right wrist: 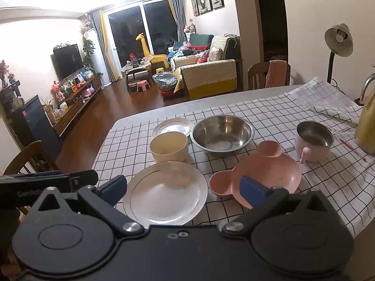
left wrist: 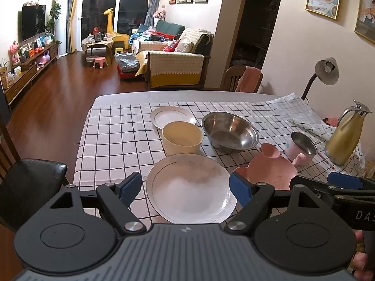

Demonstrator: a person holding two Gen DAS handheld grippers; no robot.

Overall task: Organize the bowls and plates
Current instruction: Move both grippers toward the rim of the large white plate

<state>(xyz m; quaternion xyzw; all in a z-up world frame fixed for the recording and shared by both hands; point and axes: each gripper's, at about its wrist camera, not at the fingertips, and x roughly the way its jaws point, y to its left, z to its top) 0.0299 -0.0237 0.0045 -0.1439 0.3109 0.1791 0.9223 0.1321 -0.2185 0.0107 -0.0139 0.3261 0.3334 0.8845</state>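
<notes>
A: Left wrist view, from left to right: what lies before the left gripper?

B: Its jaws are spread wide and hold nothing. The large white plate lies flat on the checked cloth, straight ahead between the two blue pads.

A: And the right gripper?

B: Also spread and empty. The same plate is ahead of it, toward its left finger; the pink bear bowl sits behind its right finger.

A: Which hand is nearer to the plate?

B: I judge the left one, because the plate is centred there.
</notes>
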